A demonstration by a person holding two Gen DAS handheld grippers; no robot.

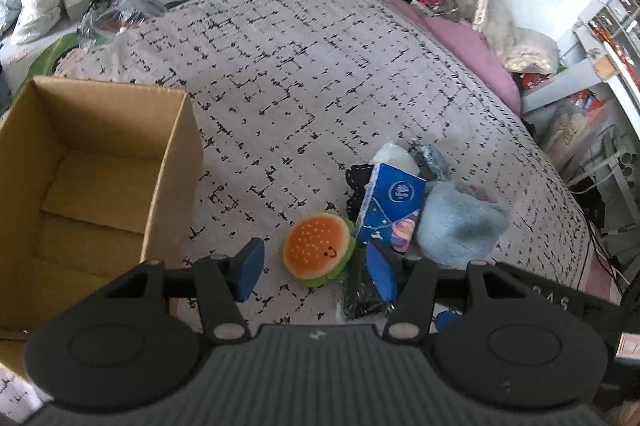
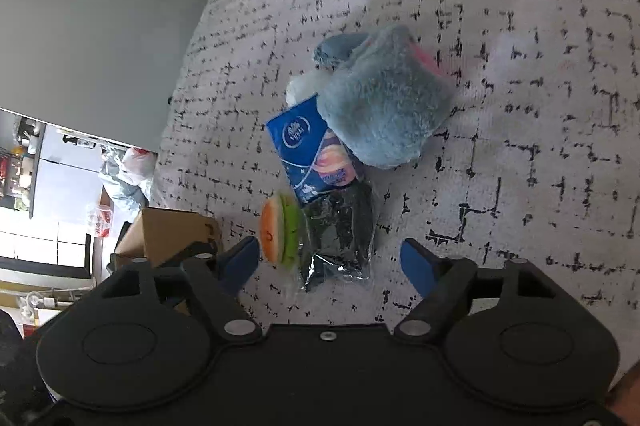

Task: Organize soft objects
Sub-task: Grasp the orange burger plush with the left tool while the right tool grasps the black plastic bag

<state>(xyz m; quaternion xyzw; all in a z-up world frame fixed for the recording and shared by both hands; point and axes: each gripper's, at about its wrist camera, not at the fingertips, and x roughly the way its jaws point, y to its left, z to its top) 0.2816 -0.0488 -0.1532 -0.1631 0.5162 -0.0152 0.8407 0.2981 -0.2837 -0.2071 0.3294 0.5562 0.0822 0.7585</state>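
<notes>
A small pile of soft things lies on the patterned bedspread [image 1: 300, 66]. It holds a burger plush [image 1: 318, 250], a blue tissue pack [image 1: 390, 204], a fluffy light-blue plush [image 1: 460, 222] and a dark cloth in clear plastic [image 1: 360, 290]. My left gripper [image 1: 316, 270] is open just above the bed, its blue pads on either side of the burger plush without touching it. In the right wrist view my right gripper [image 2: 328, 264] is open over the burger plush [image 2: 278, 230] and the dark packet [image 2: 340, 238]. Beyond them lie the tissue pack [image 2: 312, 154] and the blue plush [image 2: 384, 102].
An open cardboard box [image 1: 172, 166] stands on the bed to the left of the pile, with nothing inside that I can see; its corner [image 2: 168, 230] shows in the right wrist view. A pink blanket [image 1: 460, 38], bottles and bags crowd the far right side. The bed's edges drop off at left and right.
</notes>
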